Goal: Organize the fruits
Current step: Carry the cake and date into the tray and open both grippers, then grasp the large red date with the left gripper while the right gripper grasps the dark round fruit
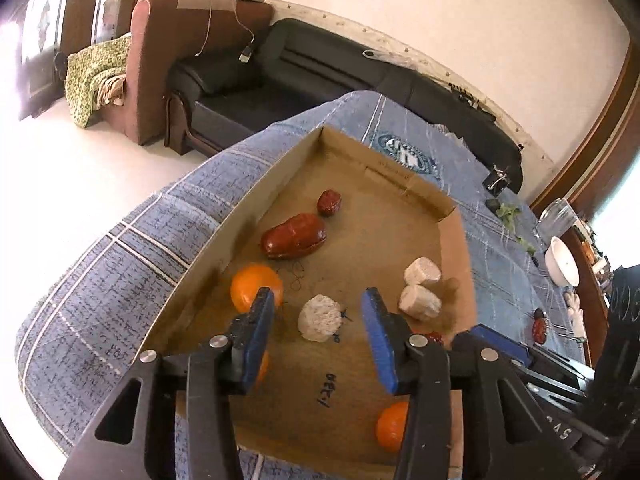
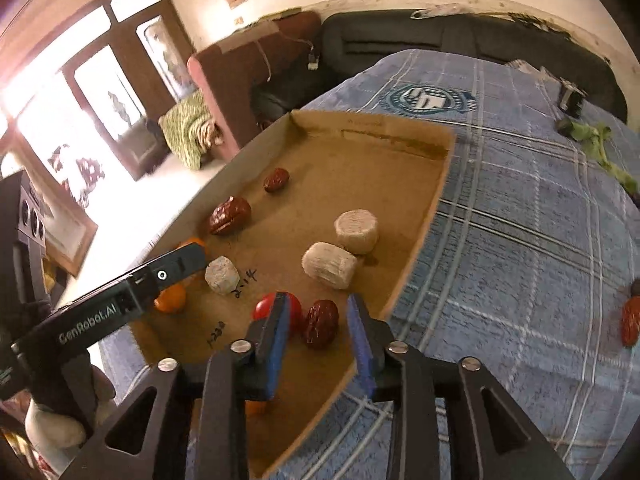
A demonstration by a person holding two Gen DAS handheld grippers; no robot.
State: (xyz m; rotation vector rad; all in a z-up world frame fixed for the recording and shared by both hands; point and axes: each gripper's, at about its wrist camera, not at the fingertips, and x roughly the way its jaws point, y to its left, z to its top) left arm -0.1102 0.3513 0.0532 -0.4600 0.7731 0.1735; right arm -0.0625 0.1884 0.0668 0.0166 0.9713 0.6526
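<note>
"GenRobot.AI" on left gripper [image 2: 192,258], handwriting on cardboard tray [image 2: 400,136] illegible

An orange [image 1: 392,426] sits half hidden behind the left gripper [image 1: 320,332]

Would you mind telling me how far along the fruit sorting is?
Done: dates, oranges and white pieces already lie in the cardboard tray. In hand: nothing; the right tongs hang open around a date; the left tongs are open too. Left: one date on the blue cloth.

The black-framed left gripper [image 1: 318,316] and right gripper [image 2: 318,320] carry blue ridged finger pads [image 1: 262,338], silver rivets and white "GenRobot.AI" lettering.
</note>
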